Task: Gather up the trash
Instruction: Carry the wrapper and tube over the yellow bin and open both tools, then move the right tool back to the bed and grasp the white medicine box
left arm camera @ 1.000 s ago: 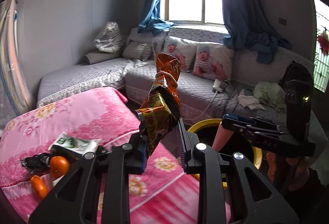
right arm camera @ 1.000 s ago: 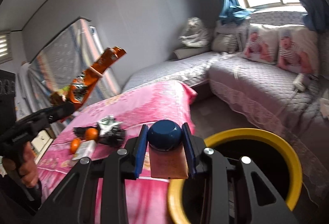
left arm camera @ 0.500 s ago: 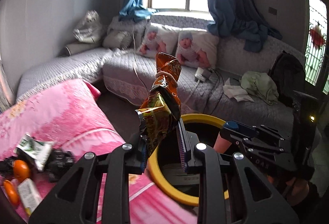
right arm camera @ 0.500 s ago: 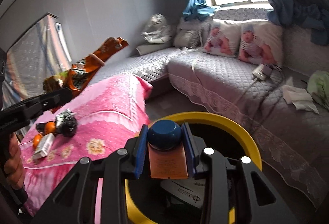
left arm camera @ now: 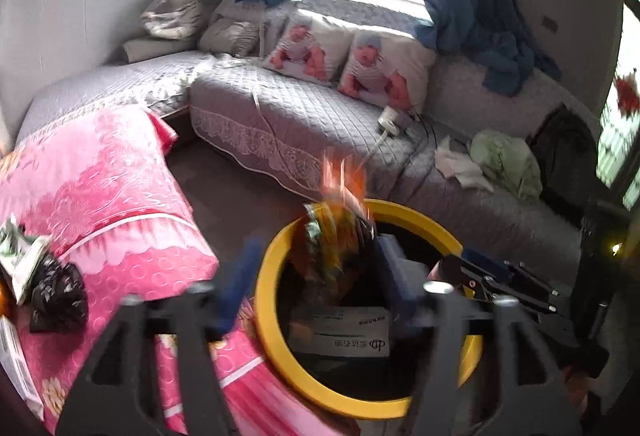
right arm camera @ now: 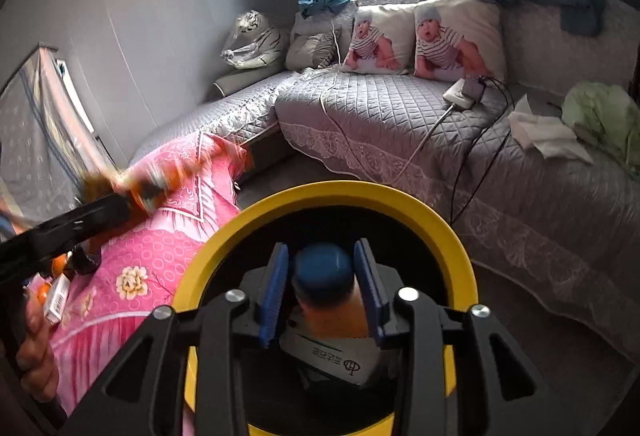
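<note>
A yellow-rimmed trash bin (left arm camera: 272, 336) stands below both grippers. My left gripper (left arm camera: 316, 276) hovers over its near rim with its jaws opening wide. An orange snack wrapper (left arm camera: 336, 232) is blurred between them, free of both pads, above the bin's mouth. In the right wrist view my right gripper (right arm camera: 322, 256) points down into the bin (right arm camera: 400, 200), its jaws opening. A blue-capped bottle with an orange label (right arm camera: 324, 276) sits between the blue pads, with a gap at its left side. The left gripper (right arm camera: 80, 220) and the blurred wrapper (right arm camera: 152, 184) show at the left.
A pink flowered cover (left arm camera: 120, 196) lies left of the bin and carries a black bag (left arm camera: 56, 292), a green-white packet (left arm camera: 24, 256) and a small box (right arm camera: 56, 296). A white carton (left arm camera: 340, 332) lies inside the bin. A grey quilted sofa (left arm camera: 300, 124) with pillows and a cable runs behind.
Both grippers have moved down and over the yellow bin. The left jaws have spread and let go of the wrapper. The right jaws have loosened around the bottle.
</note>
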{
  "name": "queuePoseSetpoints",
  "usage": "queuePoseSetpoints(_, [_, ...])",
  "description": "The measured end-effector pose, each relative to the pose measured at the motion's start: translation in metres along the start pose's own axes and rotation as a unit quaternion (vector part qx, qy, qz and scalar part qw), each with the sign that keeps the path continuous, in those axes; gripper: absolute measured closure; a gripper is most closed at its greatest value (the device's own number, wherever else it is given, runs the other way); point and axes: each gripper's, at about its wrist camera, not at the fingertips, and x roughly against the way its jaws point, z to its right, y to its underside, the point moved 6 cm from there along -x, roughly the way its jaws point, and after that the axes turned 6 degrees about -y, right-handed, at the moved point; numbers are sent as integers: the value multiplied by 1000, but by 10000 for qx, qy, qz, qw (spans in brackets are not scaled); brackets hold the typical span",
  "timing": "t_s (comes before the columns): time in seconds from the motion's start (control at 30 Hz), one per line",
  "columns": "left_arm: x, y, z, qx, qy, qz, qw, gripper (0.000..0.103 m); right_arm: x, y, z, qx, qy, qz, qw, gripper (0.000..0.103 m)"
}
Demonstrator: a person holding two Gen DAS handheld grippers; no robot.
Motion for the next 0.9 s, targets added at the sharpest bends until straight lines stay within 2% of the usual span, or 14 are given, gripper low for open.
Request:
queuePoseSetpoints(0.03, [4, -2, -5, 77, -38, 51, 9999, 29, 1, -2, 1, -30, 46, 47, 10000, 49])
queuePoseSetpoints(0.1, [12, -5, -17, 247, -108, 168, 9995, 21, 4, -5, 3, -83, 88, 180, 9998, 42])
queuePoseSetpoints(0.23, [29, -12, -38, 635, -131, 340, 9973, 18, 7, -11, 3, -156, 108, 255, 9995, 34])
queuePoseSetpoints(0.4, [61, -23, -65, 1122, -56, 606, 9918, 15, 11, -13, -13, -29, -93, 243, 9997, 33])
queuePoseSetpoints(0.6, [126, -42, -107, 1432, -43, 1150, 9830, 13, 7, -15, -58, 359, -541, 154, 9978, 30])
queuePoseSetpoints(0.77, [190, -41, -162, 1577, -511, 1666, 9720, 13, -4, -10, -128, 831, -1364, -133, 9871, 26])
queuePoseSetpoints(0.9, [237, -24, -221, 1782, -1237, 1857, 9584, 12, -13, 0, -196, 1223, -2116, -499, 9684, 21])
